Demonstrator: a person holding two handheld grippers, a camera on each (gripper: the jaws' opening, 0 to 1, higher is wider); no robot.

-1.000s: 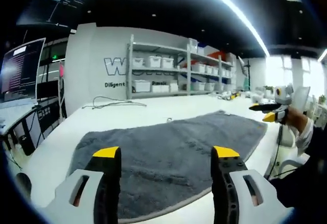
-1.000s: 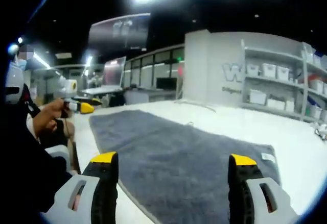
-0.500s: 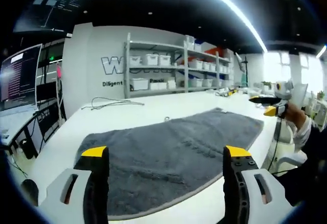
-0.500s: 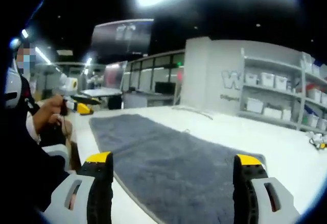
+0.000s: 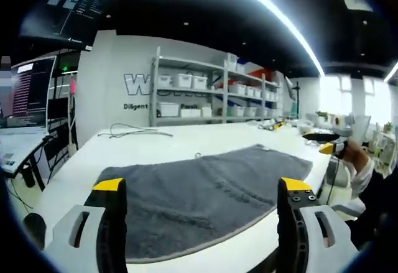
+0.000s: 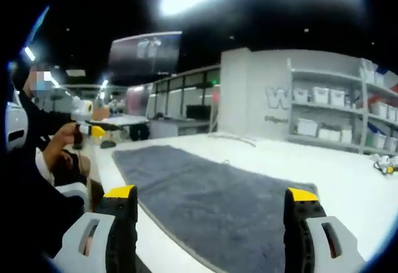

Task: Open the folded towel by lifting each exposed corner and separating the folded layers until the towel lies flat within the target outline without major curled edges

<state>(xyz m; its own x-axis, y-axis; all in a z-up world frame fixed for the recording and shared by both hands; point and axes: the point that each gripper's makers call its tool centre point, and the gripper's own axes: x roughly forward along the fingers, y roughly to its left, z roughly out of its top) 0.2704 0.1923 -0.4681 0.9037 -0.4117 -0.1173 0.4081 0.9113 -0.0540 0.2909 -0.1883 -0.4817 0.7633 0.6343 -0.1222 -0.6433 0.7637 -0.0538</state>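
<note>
Grey towel (image 5: 205, 189) lies spread flat on the white tabletop (image 5: 149, 145); left gripper (image 5: 202, 189) and right gripper (image 6: 211, 195) hover above, jaws spread, holding nothing.

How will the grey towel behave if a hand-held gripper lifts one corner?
The grey terry-cloth towel would likely go floppy: it lies limp, following the white table. Its spread-out area suggests a lifted corner would drag the rest, sagging between grip and table. The fuzzy pile probably grips well, not slippery.
</note>
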